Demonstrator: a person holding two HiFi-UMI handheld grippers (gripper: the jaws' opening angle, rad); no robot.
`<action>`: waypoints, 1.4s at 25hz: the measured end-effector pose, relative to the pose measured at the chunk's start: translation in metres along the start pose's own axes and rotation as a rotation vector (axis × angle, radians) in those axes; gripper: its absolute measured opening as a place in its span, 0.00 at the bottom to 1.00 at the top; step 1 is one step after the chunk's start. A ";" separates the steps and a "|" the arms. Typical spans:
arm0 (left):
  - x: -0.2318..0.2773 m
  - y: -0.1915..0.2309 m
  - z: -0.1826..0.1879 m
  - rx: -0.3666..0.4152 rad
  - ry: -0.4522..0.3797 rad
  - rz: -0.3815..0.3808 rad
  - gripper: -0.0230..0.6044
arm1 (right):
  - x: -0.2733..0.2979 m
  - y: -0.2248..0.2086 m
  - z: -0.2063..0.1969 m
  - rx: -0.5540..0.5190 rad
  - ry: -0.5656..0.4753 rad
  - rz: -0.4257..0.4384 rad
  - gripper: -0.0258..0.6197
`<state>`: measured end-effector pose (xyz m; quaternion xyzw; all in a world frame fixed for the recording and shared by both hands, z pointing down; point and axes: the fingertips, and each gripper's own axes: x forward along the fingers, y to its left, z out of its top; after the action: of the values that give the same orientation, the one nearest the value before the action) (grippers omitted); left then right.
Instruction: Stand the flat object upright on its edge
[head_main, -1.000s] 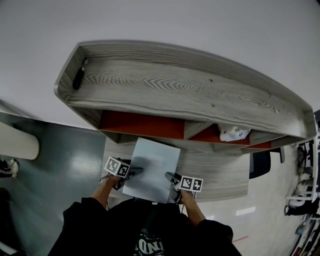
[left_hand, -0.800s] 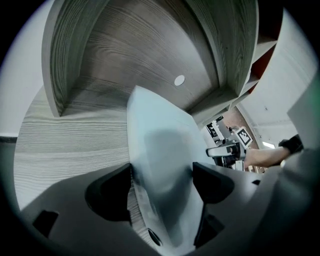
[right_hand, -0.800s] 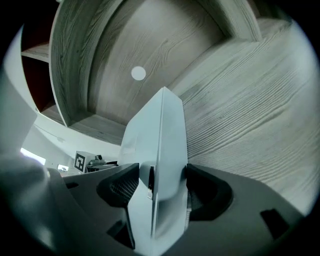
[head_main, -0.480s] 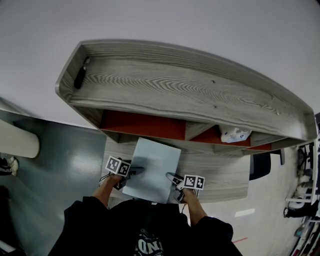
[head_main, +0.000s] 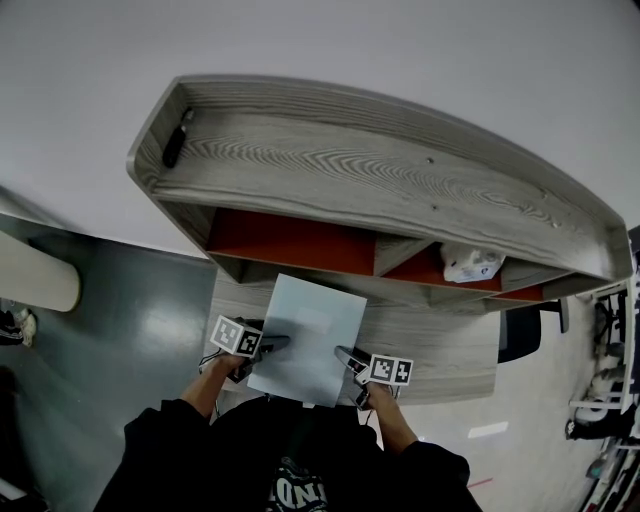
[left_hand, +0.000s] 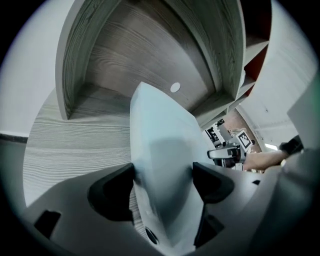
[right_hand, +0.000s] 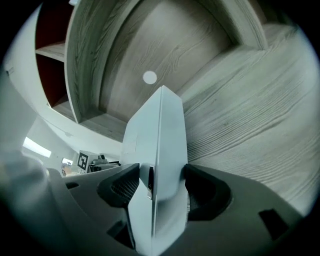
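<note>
Nearest you, your black sleeves lead up to both grippers, held over the front edge of the desk. Your left gripper has both jaws pressed against the pale panel, pinching it at its left edge. Your right gripper is likewise clamped on the panel's right edge, one jaw on each face. The panel sits between the two grippers above the desk, its broad face turned up toward the head camera. Whether its far edge touches the desk cannot be told. Behind it, the grey wood-grain desk runs back to a hutch with red back panels. A white packet lies in the right compartment. A small dark item rests at the far left corner of the hutch top.
</note>
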<state>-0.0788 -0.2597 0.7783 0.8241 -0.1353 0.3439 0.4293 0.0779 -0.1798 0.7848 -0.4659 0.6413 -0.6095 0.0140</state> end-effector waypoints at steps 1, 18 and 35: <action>-0.003 -0.003 0.002 0.016 -0.008 0.001 0.64 | -0.003 0.004 0.002 -0.027 -0.006 0.004 0.45; -0.051 -0.040 0.040 0.216 -0.198 0.043 0.63 | -0.035 0.068 0.040 -0.427 -0.118 -0.007 0.45; -0.086 -0.060 0.057 0.452 -0.348 0.172 0.62 | -0.053 0.109 0.055 -0.796 -0.220 -0.063 0.45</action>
<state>-0.0846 -0.2757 0.6607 0.9309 -0.1962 0.2541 0.1744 0.0771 -0.2088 0.6551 -0.5167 0.8071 -0.2604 -0.1173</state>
